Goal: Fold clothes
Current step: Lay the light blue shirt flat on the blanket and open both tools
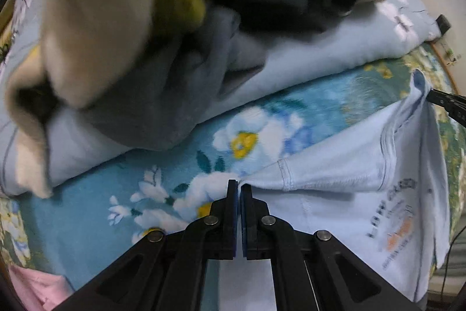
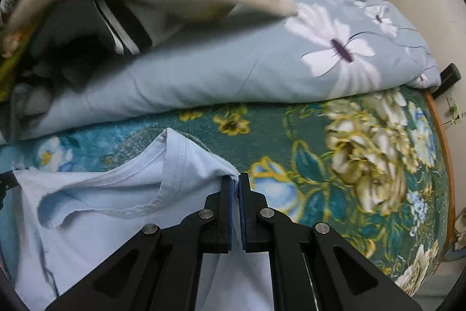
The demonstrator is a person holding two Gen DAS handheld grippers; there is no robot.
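Left tongs point(image 1: 239, 188) and right tongs point(image 2: 235, 179) each pinch one shoulder of one pale blue T-shirt point(image 1: 343, 165), stretched above the floral bed blanket point(image 1: 163, 165). Fabric: light, limp, likely sags; shoulder seams suit gripping. One unfolded clothes pile point(image 1: 163, 28) behind.

Dim, even indoor light is being cast; clothes pile point(image 1: 122, 19) is being blurred, edges bent and darkened by fisheye distortion.
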